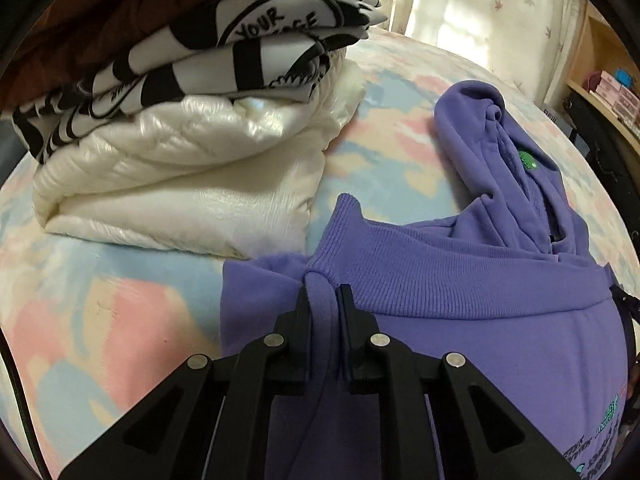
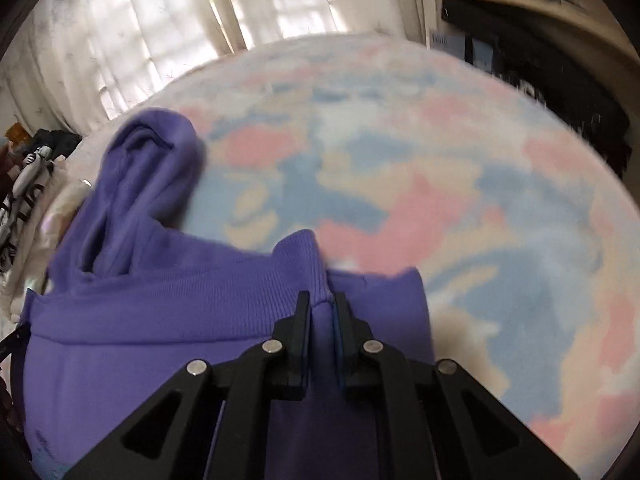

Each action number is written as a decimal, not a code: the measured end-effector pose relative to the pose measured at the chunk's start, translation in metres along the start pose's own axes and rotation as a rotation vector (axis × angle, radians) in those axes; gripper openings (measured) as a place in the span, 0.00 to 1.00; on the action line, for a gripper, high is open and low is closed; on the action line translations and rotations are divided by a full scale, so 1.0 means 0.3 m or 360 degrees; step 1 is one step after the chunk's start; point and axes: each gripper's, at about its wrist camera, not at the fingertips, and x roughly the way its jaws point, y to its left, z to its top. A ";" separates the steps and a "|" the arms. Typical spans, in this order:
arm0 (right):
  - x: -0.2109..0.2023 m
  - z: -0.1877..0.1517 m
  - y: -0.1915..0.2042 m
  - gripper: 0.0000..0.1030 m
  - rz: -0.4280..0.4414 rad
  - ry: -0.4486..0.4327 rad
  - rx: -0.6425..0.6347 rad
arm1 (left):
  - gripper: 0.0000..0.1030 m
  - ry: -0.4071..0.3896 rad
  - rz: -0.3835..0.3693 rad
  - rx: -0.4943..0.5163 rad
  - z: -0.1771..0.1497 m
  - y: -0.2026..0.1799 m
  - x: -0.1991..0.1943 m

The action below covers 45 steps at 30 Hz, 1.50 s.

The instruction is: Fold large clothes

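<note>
A purple hoodie (image 1: pixel 460 280) lies on a bed with a pastel pink, blue and cream blanket (image 1: pixel 100 320). Its ribbed hem is folded up over the body, and the hood (image 1: pixel 492 136) points away from me. My left gripper (image 1: pixel 324 292) is shut on the left corner of the ribbed hem. My right gripper (image 2: pixel 322 300) is shut on the right corner of the same hem (image 2: pixel 200 292). The hood (image 2: pixel 148 168) shows at upper left in the right wrist view, over the blanket (image 2: pixel 440 200).
A folded white puffy garment (image 1: pixel 180 184) with a black-and-white printed garment (image 1: pixel 208 52) on top lies at the left of the bed. Curtains (image 2: pixel 140 32) hang behind. A wooden shelf with boxes (image 1: pixel 608 92) stands at the right.
</note>
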 end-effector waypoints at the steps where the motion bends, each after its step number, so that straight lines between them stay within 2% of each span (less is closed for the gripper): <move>1: -0.005 0.002 0.001 0.09 0.0001 -0.0002 -0.0004 | 0.11 -0.0006 -0.0003 0.0005 -0.004 -0.002 -0.002; 4: -0.025 0.015 0.004 0.17 0.0023 0.0033 -0.0012 | 0.13 -0.0007 -0.0047 -0.0001 -0.008 0.005 -0.023; 7: -0.091 0.027 -0.006 0.23 0.0050 0.0029 0.0055 | 0.18 -0.0026 0.0000 0.0051 -0.018 -0.011 -0.069; 10: -0.185 0.023 0.026 0.24 0.0132 -0.0096 0.0047 | 0.18 -0.0144 0.0030 0.0138 -0.026 -0.053 -0.153; 13: -0.205 0.020 0.122 0.24 0.0195 -0.0095 -0.0080 | 0.17 -0.0247 0.0000 0.0162 -0.011 -0.092 -0.211; 17: -0.134 0.014 0.232 0.24 0.0227 -0.0024 -0.0141 | 0.10 -0.0209 0.0005 0.0208 0.032 -0.157 -0.153; 19: -0.073 0.011 0.260 0.24 0.0213 0.0023 -0.0140 | 0.10 -0.0150 0.0064 0.0234 0.043 -0.169 -0.093; 20: -0.052 0.004 0.260 0.24 0.0183 0.0041 -0.0138 | 0.09 -0.0119 0.0170 0.0245 0.051 -0.167 -0.045; 21: -0.031 0.000 0.251 0.24 0.0144 0.0053 -0.0132 | 0.07 -0.0077 0.0224 0.0241 0.055 -0.154 -0.010; 22: -0.018 -0.002 0.233 0.21 0.0112 0.0046 -0.0123 | 0.06 -0.0047 0.0226 0.0227 0.058 -0.140 0.011; 25: -0.016 0.014 0.122 0.20 -0.0006 -0.0021 -0.0082 | 0.02 -0.0010 0.0173 0.0179 0.063 -0.086 0.042; 26: -0.019 0.017 0.078 0.18 -0.0005 -0.0025 -0.0049 | 0.02 -0.0013 0.0160 0.0173 0.061 -0.082 0.041; 27: -0.022 0.022 0.044 0.13 0.0023 -0.0021 -0.0019 | 0.02 -0.0016 0.0157 0.0172 0.059 -0.082 0.040; 28: -0.029 0.026 0.009 0.02 0.0048 -0.0007 0.0012 | 0.02 -0.0016 0.0159 0.0175 0.058 -0.085 0.036; 30: -0.059 0.026 -0.020 0.01 0.0090 0.0012 0.0042 | 0.02 -0.0019 0.0170 0.0187 0.055 -0.101 0.014; 31: -0.080 0.023 -0.019 0.06 0.0083 0.0015 0.0044 | 0.02 -0.0018 0.0162 0.0186 0.052 -0.106 -0.001; 32: -0.105 0.018 -0.008 0.07 0.0071 0.0018 0.0041 | 0.02 -0.0020 0.0134 0.0184 0.046 -0.117 -0.030; 36: -0.220 -0.038 0.078 0.08 0.0266 0.0041 0.0041 | 0.03 -0.0054 0.0007 0.0218 -0.016 -0.184 -0.167; 41: -0.326 -0.185 0.272 0.27 0.0481 0.0093 -0.0072 | 0.05 -0.0027 -0.0120 0.0276 -0.186 -0.300 -0.319; 45: -0.360 -0.317 0.398 0.28 0.0584 0.0140 -0.0167 | 0.05 -0.0028 -0.0093 0.0318 -0.325 -0.352 -0.340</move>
